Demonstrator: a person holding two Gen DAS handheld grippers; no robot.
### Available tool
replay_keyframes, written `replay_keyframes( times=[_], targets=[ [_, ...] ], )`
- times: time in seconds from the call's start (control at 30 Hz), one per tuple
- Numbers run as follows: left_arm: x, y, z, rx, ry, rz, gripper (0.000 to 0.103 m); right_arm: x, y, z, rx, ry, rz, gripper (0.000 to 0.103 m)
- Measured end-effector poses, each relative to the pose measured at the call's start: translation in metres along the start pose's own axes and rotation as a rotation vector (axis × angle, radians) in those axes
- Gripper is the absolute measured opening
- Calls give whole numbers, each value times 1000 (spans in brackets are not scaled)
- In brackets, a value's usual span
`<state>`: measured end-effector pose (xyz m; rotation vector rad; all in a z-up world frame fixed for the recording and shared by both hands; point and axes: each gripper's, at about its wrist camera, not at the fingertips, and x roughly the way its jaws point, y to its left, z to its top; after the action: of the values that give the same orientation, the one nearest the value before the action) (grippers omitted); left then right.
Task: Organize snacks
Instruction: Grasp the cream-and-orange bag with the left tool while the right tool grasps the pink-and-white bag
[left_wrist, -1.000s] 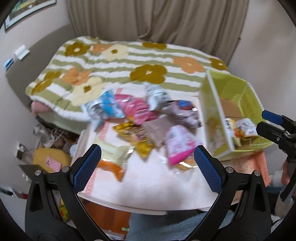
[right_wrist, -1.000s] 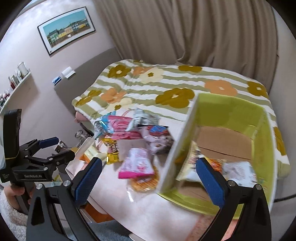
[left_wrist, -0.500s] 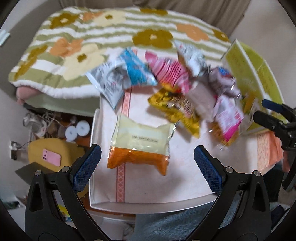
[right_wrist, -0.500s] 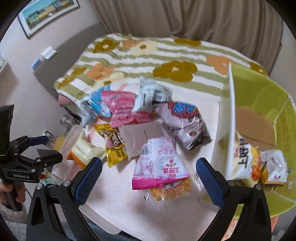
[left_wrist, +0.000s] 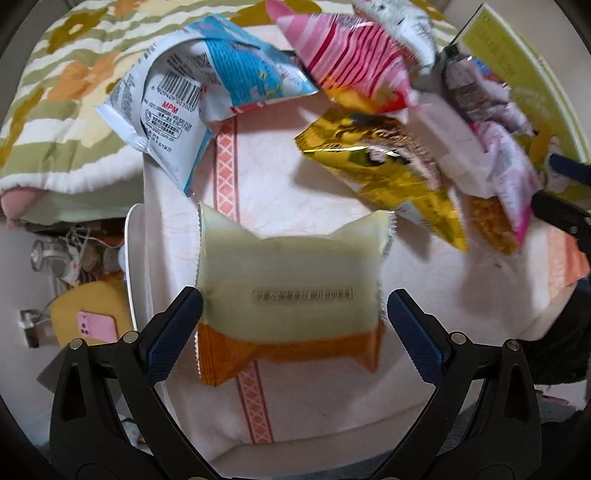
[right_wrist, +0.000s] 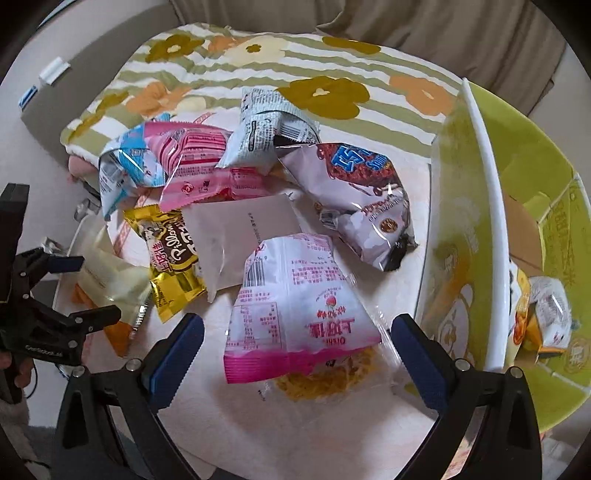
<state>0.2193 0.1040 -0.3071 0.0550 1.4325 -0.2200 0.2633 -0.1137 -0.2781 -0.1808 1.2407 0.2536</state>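
Note:
A pile of snack bags lies on a low table with a pink cloth (left_wrist: 332, 406). My left gripper (left_wrist: 291, 306) is open, its fingers on either side of a cream and orange bag (left_wrist: 288, 280), seen also in the right wrist view (right_wrist: 107, 280). My right gripper (right_wrist: 295, 332) is open around the lower end of a pink and white bag (right_wrist: 295, 302). A yellow-green box (right_wrist: 517, 184) at the right holds a few snack packs (right_wrist: 539, 317). The left gripper also shows in the right wrist view (right_wrist: 70, 291).
Other bags lie in the pile: gold (left_wrist: 384, 162), blue and white (left_wrist: 207, 81), pink striped (left_wrist: 354, 62), purple (right_wrist: 362, 206), grey (right_wrist: 266, 129). A bed with a flowered blanket (right_wrist: 295, 74) is behind the table. Floor clutter lies left of the table (left_wrist: 85, 314).
Both grippers have moved down and closer to the table. The left one now straddles the cream and orange bag; the right one straddles the pink and white bag.

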Motion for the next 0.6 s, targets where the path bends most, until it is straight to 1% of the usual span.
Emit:
replay_keyframes(
  times=[0.1,0.2,0.27,0.33,0.4,0.5,0.53,0.57,0.6],
  targets=[
    [9,-1,2,-5,8,25,102,9,6,3,-49,18,-7,101],
    [17,-4,2,6,14,38,102,17,7,5,-61,39,-4,101],
    [24,-4,3,-3,27,23,102,22,4,7,-55,54,8,101],
    [33,-1,4,-38,46,-9,102,27,1,9,-54,72,22,101],
    [34,-5,4,-27,34,10,102,33,-1,14,-62,86,36,101],
    [31,-11,3,-16,15,22,95,41,-2,15,-66,109,53,101],
    [29,-12,3,-18,10,26,86,44,-3,16,-63,118,63,101],
    [26,-13,3,-21,2,23,80,46,-4,15,-60,125,74,101],
    [24,-14,4,-28,2,14,79,48,-5,16,-58,129,81,101]
  ],
)
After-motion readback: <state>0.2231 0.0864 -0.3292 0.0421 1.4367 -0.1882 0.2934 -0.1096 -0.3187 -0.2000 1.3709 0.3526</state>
